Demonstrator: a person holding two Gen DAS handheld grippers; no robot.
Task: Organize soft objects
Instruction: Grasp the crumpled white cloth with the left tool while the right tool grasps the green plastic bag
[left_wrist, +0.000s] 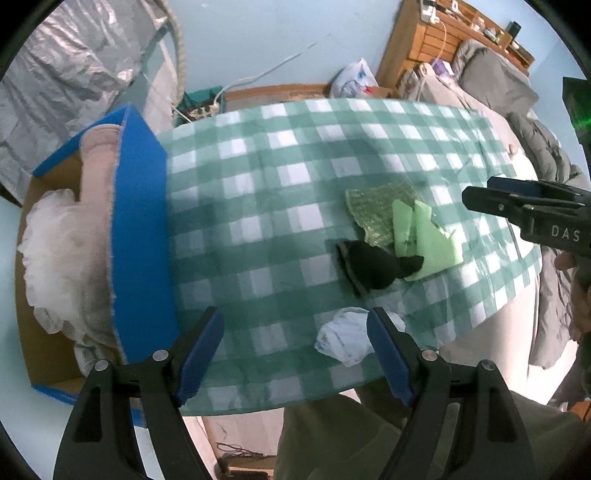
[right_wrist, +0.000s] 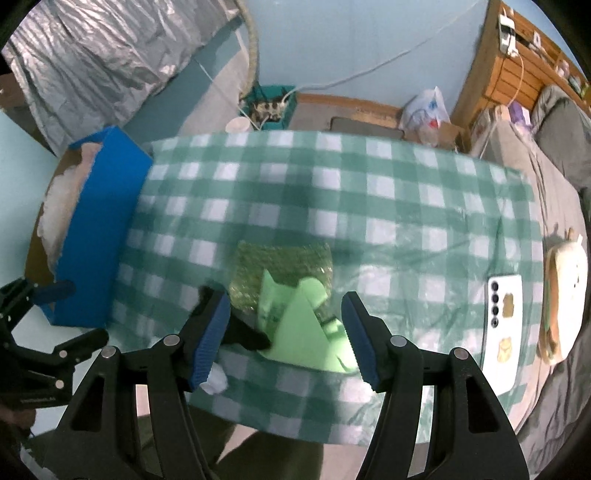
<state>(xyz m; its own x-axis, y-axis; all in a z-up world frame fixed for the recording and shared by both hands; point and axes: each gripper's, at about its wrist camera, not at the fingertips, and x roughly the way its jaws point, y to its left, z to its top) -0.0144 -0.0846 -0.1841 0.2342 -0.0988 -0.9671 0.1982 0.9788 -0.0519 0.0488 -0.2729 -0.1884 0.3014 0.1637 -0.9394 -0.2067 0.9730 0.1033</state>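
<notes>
Table covered with a green-and-white checked cloth (left_wrist: 295, 155), a blue-walled cardboard box (left_wrist: 142, 236) standing at its left end. Box contents: a white ruffled mesh item (left_wrist: 62, 258) and a pinkish plush item (left_wrist: 98, 155), both lying inside behind the blue wall. On the cloth, toward the near right: a glittery green scouring pad (left_wrist: 373, 210), a light green foam piece (left_wrist: 424, 240) overlapping its right edge, and a black sock-like item (left_wrist: 369, 266) touching the foam's lower left corner. A crumpled white wrapper (left_wrist: 347, 339) lies apart from that group, near the table's front edge. Left gripper (left_wrist: 295, 354): jaws wide, nothing between the pads, hanging over the front edge of the cloth with the white wrapper just beside its right finger. Right gripper (right_wrist: 284, 336): jaws moderately wide, no pad pressing on anything, hanging above the light green foam piece, with the black item next to its left finger. At the right end of the cloth, in the right wrist view: a white phone (right_wrist: 504, 328), with a cream plush toy (right_wrist: 565, 299) beyond the table edge on grey bedding.
</notes>
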